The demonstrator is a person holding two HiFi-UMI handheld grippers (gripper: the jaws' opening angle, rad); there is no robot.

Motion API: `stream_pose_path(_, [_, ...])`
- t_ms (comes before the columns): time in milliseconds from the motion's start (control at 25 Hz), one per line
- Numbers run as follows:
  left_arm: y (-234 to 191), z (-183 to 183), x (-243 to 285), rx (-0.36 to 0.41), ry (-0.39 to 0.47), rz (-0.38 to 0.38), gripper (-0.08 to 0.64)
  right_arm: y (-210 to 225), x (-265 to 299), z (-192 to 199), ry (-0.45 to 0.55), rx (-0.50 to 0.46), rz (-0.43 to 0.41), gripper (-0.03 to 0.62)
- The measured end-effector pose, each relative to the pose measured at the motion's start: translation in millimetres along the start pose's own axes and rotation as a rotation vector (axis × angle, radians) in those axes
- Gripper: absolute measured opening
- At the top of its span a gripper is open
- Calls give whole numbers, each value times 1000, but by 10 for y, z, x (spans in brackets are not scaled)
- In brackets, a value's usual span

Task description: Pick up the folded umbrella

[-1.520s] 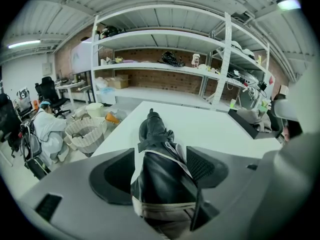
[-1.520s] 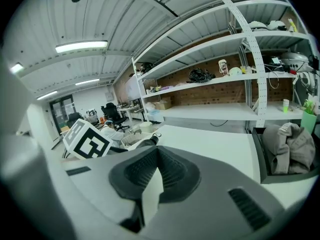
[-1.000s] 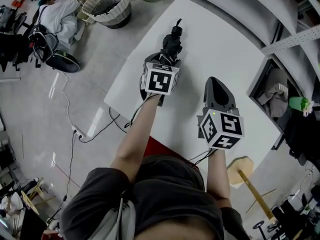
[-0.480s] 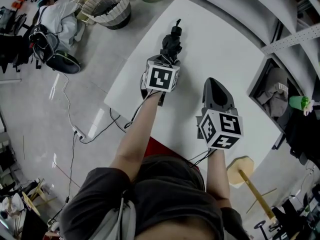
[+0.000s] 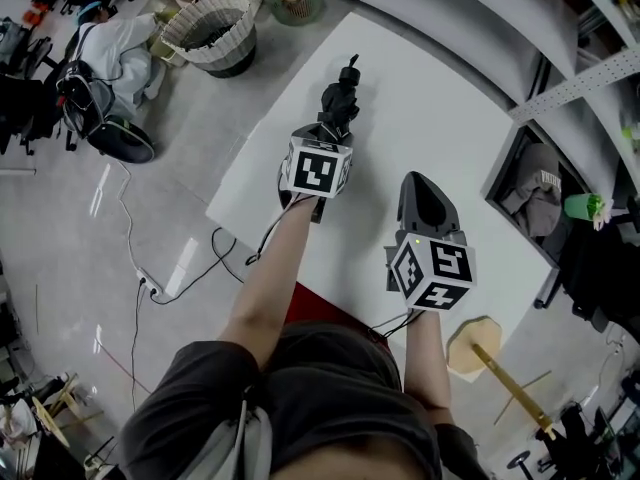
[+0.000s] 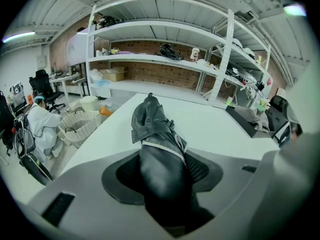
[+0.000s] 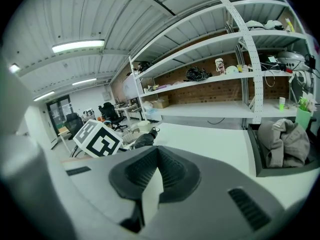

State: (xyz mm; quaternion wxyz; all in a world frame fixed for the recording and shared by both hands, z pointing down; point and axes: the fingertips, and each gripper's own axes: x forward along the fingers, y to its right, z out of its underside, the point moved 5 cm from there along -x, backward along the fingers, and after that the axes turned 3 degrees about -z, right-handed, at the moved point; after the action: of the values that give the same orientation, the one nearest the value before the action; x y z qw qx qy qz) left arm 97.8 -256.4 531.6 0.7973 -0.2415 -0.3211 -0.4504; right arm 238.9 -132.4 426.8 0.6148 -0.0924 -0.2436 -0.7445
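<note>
Folded umbrella (image 5: pixel 340 90), lying on the white counter (image 5: pixel 440 98) at upper centre of the head view, its near end between the jaws of my left gripper (image 5: pixel 322 136). These jaws have just been closing and now press its sides: grasp made, I judge, lift not yet begun. My right gripper (image 5: pixel 428 196), lower right, is closed and empty. Beyond: floor (image 5: pixel 150 208), basket (image 5: pixel 210 18), shelves (image 6: pixel 165 59).

You stand at a white worktop (image 5: pixel 450 108) on a grey floor (image 5: pixel 60 238); a wicker basket (image 5: pixel 210 23) sits off its far left edge, and white shelving (image 6: pixel 165 59) lines a brick wall (image 6: pixel 172 74) under strip lights (image 7: pixel 77 45).
</note>
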Motion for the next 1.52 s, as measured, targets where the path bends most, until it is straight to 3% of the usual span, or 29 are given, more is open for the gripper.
stream_pose_path(280, [58,-200,-320,25,111,37,218,-86,-130,-39,24,7,17,18])
stream_pose_path(840, [47,-473,-1198,-10,317,129,218,-536,-332,-182,92,-47,-5,18])
stream_pose_path(1520, [-108,-478,-1960,14,455,178,219,-940,-570,-275,160,-64,-7,18])
